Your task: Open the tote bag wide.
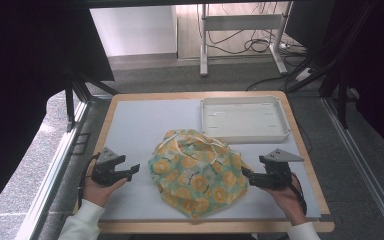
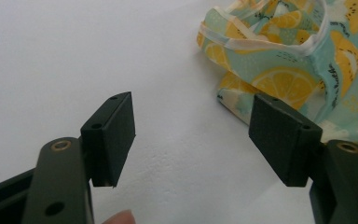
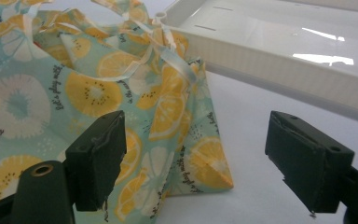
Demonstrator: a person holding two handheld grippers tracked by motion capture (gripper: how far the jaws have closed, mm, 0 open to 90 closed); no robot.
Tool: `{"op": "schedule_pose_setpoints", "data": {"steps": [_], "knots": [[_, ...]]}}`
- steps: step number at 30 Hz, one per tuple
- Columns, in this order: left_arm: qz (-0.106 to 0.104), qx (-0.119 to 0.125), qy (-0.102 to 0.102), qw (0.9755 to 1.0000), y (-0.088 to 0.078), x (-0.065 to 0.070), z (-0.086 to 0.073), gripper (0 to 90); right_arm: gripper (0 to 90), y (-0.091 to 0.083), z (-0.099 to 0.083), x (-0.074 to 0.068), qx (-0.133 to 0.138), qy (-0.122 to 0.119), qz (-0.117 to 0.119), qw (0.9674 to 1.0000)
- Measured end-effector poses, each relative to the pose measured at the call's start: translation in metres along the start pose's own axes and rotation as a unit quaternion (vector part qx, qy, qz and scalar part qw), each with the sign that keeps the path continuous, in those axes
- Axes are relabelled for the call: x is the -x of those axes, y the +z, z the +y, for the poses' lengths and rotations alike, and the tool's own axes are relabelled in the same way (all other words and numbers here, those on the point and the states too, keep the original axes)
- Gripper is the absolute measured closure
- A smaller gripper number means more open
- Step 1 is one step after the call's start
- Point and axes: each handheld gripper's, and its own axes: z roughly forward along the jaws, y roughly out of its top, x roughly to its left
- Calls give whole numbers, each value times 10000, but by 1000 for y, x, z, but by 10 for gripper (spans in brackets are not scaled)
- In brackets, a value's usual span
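Item 1: lemon-print drawstring bag (image 1: 197, 173), lying crumpled mid-bench (image 1: 135, 130), just in front of the white tray (image 1: 243, 119). Left tongs (image 1: 133, 170): jaws wide apart, holding nothing, beside the bag's left edge. Right tongs (image 1: 245, 174): jaws wide apart, holding nothing, at the bag's right edge.

Cloth bag (image 1: 197, 172): mint-green ground, printed yellow-orange citrus slices, pale flowers, small black script; cream-white drawstring ribbon (image 3: 168, 56). Tray (image 1: 243, 120): plain white. Bench (image 1: 130, 125): pale grey-blue mat, light wood edge. Left claw (image 1: 132, 171) and right claw (image 1: 246, 176): black, grey top plates.
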Motion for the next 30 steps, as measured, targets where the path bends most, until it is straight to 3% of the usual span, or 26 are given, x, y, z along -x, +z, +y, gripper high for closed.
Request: {"op": "schedule_pose_setpoints", "data": {"steps": [5, 14, 19, 23, 30], "knots": [[3, 66, 7, 10000, -2, 0, -2, 321, 208, -4, -1, -1, 91, 24, 2, 10000], [-108, 34, 53, 9999, -3, -2, -7, 324, 225, 3, -3, 2, 18, 126, 55, 9999], [-96, 150, 51, 9998, -8, -1, -7, 326, 229, 1, -3, -1, 12, 106, 82, 9999], [-84, 183, -28, 9998, -12, -1, -8, 326, 229, 2, -4, 0, -12, 123, 52, 9999], [-246, 150, -24, 9996, -7, 0, -7, 334, 235, -1, -5, 7, -2, 163, -15, 9999]]}}
